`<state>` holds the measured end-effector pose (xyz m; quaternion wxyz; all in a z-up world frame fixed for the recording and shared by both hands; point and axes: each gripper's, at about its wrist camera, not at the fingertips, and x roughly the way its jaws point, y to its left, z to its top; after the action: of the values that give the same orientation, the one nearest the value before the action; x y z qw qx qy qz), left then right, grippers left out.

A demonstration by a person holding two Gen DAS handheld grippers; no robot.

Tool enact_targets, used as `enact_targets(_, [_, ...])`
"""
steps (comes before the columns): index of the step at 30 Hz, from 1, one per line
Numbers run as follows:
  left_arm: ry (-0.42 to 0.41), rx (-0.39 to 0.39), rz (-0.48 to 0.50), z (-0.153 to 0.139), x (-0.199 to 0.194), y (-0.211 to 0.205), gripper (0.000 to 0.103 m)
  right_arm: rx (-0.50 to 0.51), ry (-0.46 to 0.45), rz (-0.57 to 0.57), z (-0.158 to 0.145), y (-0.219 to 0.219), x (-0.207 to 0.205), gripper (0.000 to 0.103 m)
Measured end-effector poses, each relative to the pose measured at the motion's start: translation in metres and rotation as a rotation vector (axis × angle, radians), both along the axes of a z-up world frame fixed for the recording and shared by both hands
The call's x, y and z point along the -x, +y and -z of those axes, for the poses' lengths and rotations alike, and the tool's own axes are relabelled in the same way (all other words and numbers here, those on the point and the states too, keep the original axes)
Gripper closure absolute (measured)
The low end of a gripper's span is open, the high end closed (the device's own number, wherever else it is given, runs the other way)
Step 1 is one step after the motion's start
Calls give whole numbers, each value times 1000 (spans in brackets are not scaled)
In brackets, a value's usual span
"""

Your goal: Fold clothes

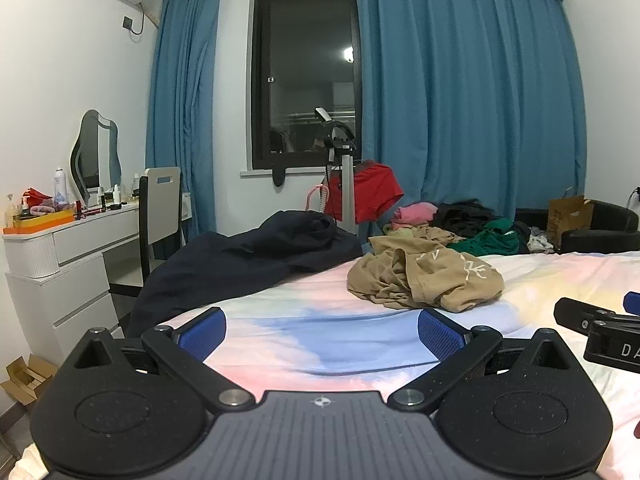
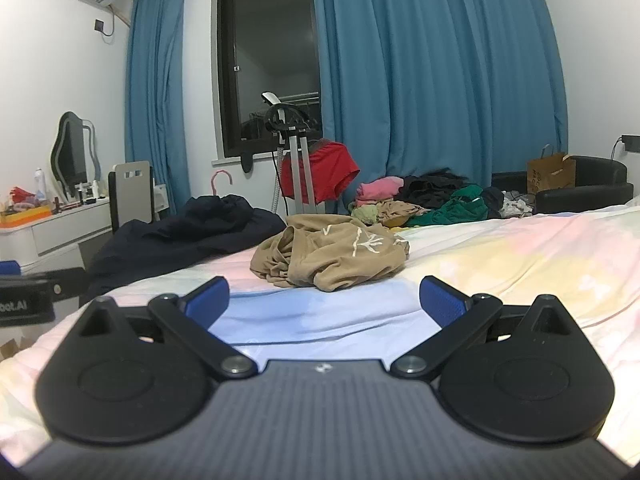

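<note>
A crumpled tan garment (image 1: 426, 280) with a white print lies on the pastel bedsheet (image 1: 320, 344), ahead and to the right of my left gripper (image 1: 322, 330). That gripper is open wide, with only sheet between its blue pads. In the right wrist view the same tan garment (image 2: 330, 256) sits straight ahead of my right gripper (image 2: 324, 300), which is also open and holds nothing. Both grippers hover low over the bed, a short way from the garment. The right gripper's black body (image 1: 600, 336) shows at the left view's right edge.
A dark navy garment (image 1: 248, 260) sprawls over the bed's far left corner. A heap of pink, black and green clothes (image 1: 460, 224) lies at the far edge. Beyond are a stand with a red garment (image 1: 372, 192), a white dresser (image 1: 60, 264) and a chair (image 1: 158, 208).
</note>
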<state>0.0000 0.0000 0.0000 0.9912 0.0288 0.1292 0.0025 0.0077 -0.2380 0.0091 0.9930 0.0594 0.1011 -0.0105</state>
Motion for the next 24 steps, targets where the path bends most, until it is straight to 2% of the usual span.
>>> enact_targets(6, [-15,-11,1,-5,0,2,0,19,-14,2,0,3,1,0])
enact_targets(11, [-13,-10,14,-15,1,10,0,35,-32,18,-18,-8,7,0])
enact_targets(14, [-15,-18,17,-21,10,8,0,43,-51,41,-10,-10,10,0])
enact_targets(24, [16,4,21,-11,4,10,0,38,-30,46,-8,-11,9,0])
